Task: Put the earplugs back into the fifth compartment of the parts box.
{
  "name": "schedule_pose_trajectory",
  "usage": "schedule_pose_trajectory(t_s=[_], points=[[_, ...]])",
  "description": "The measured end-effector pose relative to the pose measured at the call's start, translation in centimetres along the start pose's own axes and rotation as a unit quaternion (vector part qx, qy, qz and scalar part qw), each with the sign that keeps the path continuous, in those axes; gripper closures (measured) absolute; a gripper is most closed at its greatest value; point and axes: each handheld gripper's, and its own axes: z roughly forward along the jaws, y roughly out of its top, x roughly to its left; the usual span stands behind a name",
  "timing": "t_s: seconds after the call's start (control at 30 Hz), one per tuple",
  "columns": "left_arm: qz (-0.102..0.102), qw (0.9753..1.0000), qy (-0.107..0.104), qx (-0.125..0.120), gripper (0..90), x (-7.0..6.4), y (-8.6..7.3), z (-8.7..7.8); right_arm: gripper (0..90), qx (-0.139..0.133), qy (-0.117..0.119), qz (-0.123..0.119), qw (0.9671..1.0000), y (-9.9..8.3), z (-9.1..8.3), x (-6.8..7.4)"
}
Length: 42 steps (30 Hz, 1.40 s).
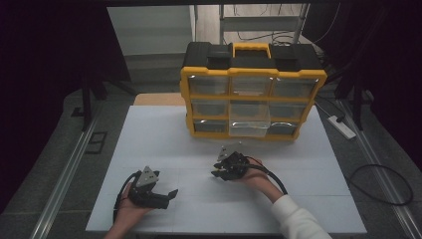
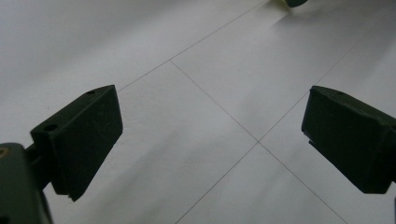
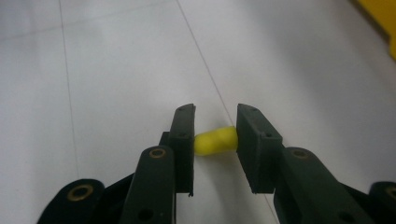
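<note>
The right claw (image 3: 215,142) is clamped on a small yellow plug (image 3: 215,140), which sits crosswise between its 2 jaws, just above the white desk (image 3: 116,70). In the high view this claw (image 1: 219,169) is low over the desk, and ahead of it stands the yellow and black drawer cabinet (image 1: 253,92) with 1 clear drawer (image 1: 249,127) pulled out. The left claw (image 2: 212,140) is spread wide with nothing between its jaws, only bare desk beneath, well apart from the right claw.

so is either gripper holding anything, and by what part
The right gripper clamps a small yellow piece by its two ends, one against each jaw. The left gripper is open and holds nothing.
</note>
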Motion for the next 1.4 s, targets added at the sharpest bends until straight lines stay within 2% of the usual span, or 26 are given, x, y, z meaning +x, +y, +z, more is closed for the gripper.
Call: schedule_pose_trajectory(t_s=[0.3, 0.5, 0.7, 1.2, 1.4], points=[[0.0, 1.0, 0.0, 0.0, 5.3, 0.0, 0.0, 0.0, 69.6, -0.047, -0.024, 0.008, 0.9986, 0.2, -2.5, 0.6], [0.001, 1.0, 0.001, 0.0, 5.3, -0.1, 0.0, 0.1, 69.6, -0.077, -0.036, 0.019, 0.9962, -0.1, -4.1, 0.9], [0.001, 1.0, 0.001, 0.001, 5.3, -0.1, 0.0, 0.1, 69.6, -0.105, -0.04, 0.029, 0.9933, -0.3, -5.7, 1.0], [0.003, 1.0, 0.001, 0.001, 5.2, -0.1, 0.0, 0.1, 69.7, -0.151, -0.049, 0.029, 0.9869, 0.2, -8.3, 1.6], [0.001, 1.0, 0.001, 0.0, 5.2, -0.1, 0.0, 0.1, 69.7, -0.175, -0.053, 0.035, 0.9826, 0.6, -9.5, 1.6]])
